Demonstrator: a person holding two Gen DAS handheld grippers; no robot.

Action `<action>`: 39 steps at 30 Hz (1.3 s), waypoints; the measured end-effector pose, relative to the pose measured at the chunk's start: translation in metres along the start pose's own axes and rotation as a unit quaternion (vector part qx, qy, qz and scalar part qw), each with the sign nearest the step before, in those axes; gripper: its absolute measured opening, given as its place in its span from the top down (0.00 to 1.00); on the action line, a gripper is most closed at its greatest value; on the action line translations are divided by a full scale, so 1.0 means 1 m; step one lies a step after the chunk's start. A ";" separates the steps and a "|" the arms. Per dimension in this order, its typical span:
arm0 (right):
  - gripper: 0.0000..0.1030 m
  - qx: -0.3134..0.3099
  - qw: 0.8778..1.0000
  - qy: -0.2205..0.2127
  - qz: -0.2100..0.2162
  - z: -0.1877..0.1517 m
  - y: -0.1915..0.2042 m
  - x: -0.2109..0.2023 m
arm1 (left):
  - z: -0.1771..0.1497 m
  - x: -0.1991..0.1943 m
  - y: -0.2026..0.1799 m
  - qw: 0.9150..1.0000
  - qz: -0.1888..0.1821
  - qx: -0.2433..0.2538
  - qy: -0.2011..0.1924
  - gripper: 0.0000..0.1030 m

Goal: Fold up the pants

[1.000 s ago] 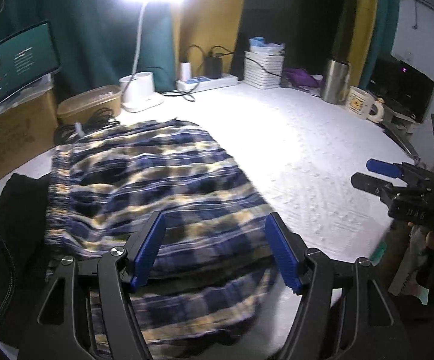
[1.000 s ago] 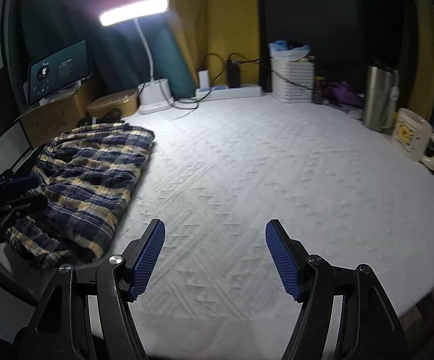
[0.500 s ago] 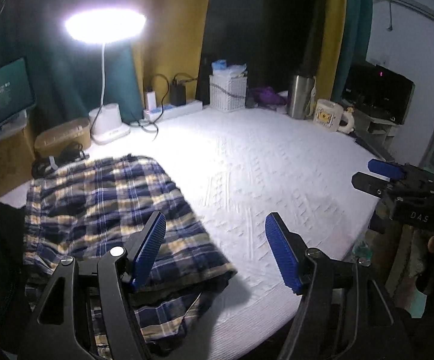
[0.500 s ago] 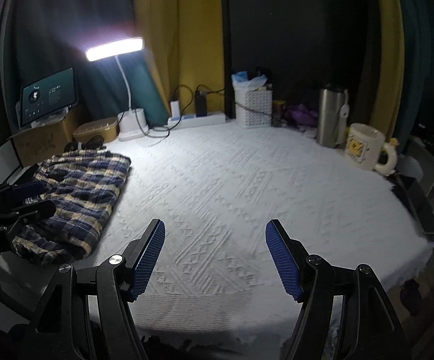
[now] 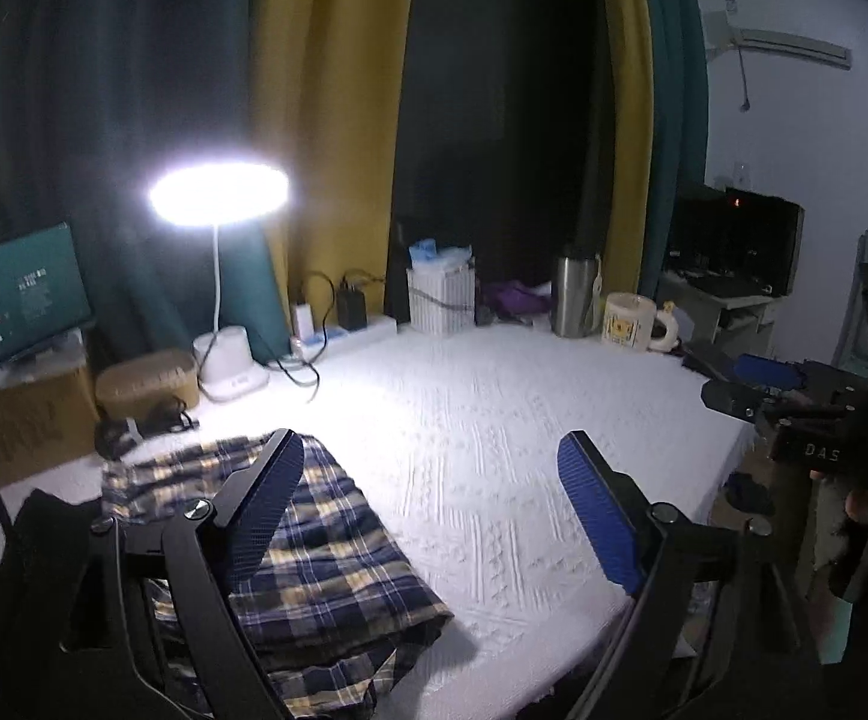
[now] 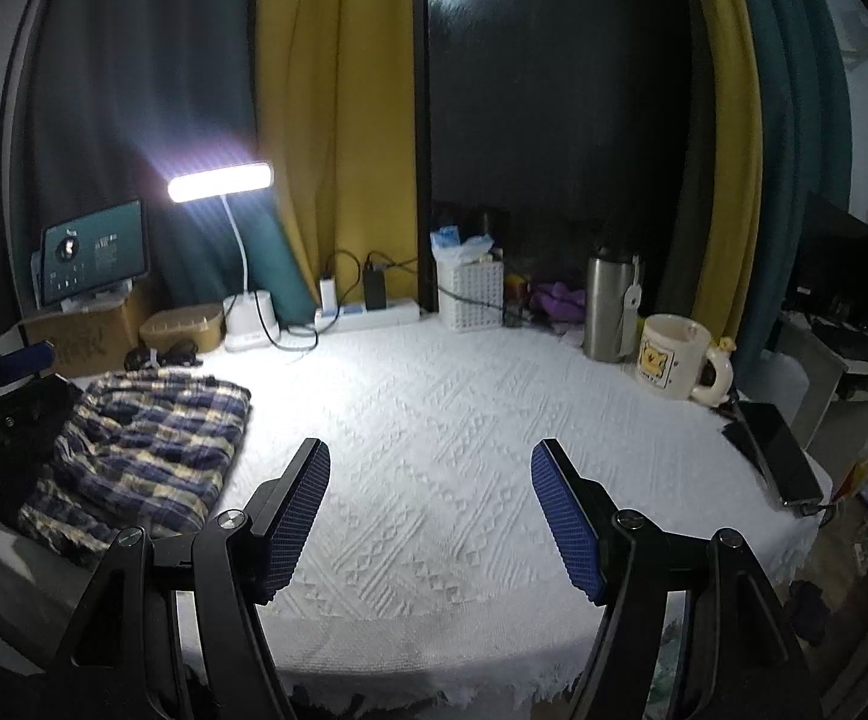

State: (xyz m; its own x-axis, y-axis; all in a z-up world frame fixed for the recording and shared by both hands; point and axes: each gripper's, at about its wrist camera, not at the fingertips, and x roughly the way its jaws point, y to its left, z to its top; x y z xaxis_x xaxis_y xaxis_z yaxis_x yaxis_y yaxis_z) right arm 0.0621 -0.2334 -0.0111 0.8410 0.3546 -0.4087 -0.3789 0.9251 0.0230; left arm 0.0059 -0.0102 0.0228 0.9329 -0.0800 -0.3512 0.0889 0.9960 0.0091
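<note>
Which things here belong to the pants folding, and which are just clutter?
Job:
- plaid pants, folded at the table's left edge
- left gripper, jaws opening, nothing between them
- right gripper, open, empty

Lying about:
- desk lamp
- mug
- steel tumbler
- white basket
- power strip
- tablet

Left gripper (image 5: 431, 504) fingers opening, nothing between, right gripper (image 6: 431, 513) fingers apart, empty
</note>
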 end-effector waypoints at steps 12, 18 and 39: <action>0.13 -0.008 0.998 -0.055 -0.010 0.025 0.009 -0.047 | 0.016 -0.059 0.009 0.992 0.032 -0.016 -0.121 0.12; 0.12 -0.008 0.996 -0.082 -0.025 0.035 0.012 -0.067 | 0.016 -0.077 0.020 0.985 0.067 -0.034 -0.156 0.07; 0.01 -0.010 0.986 -0.141 -0.086 0.053 0.033 -0.107 | 0.008 -0.104 0.046 0.969 0.159 -0.063 -0.177 0.01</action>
State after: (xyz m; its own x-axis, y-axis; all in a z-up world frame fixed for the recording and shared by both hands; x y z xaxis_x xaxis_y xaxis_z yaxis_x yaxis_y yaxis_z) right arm -0.0201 -0.2338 0.0822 0.9664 0.2190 -0.1344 -0.2266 0.9730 -0.0436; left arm -0.0840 0.0440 0.0675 0.9694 0.2456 -0.0058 -0.2455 0.9677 -0.0575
